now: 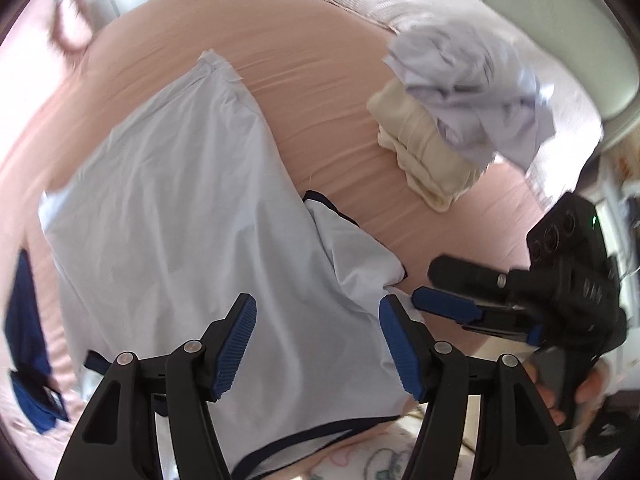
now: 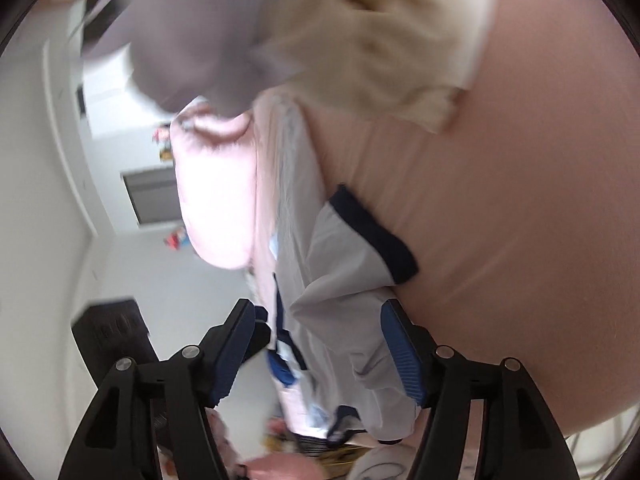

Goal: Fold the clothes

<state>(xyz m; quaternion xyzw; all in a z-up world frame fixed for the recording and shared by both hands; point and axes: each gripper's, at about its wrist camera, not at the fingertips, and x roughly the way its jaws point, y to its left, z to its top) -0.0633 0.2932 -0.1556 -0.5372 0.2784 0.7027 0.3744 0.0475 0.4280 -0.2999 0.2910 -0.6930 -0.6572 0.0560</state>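
Two grippers are in view over a bed with a pink sheet [image 1: 320, 92]. Left wrist view: the left gripper [image 1: 318, 346] points down with its jaws standing apart over a pale blue shirt [image 1: 168, 216] spread flat on the sheet; neither pad presses the cloth. The shirt's navy-trimmed sleeve [image 1: 348, 248] lies folded inward at the right side. The right gripper [image 1: 448, 304] reaches in from the right, its fingers beside the sleeve's end. Further back sits a folded cream garment [image 1: 424, 152] with a crumpled lavender garment [image 1: 472, 96] on top. A dark blue garment [image 1: 28, 344] lies at the left edge.

Right wrist view, blurred: the right gripper [image 2: 320, 350] is open, the sleeve [image 2: 352, 276] lying between its pads without being pinched.
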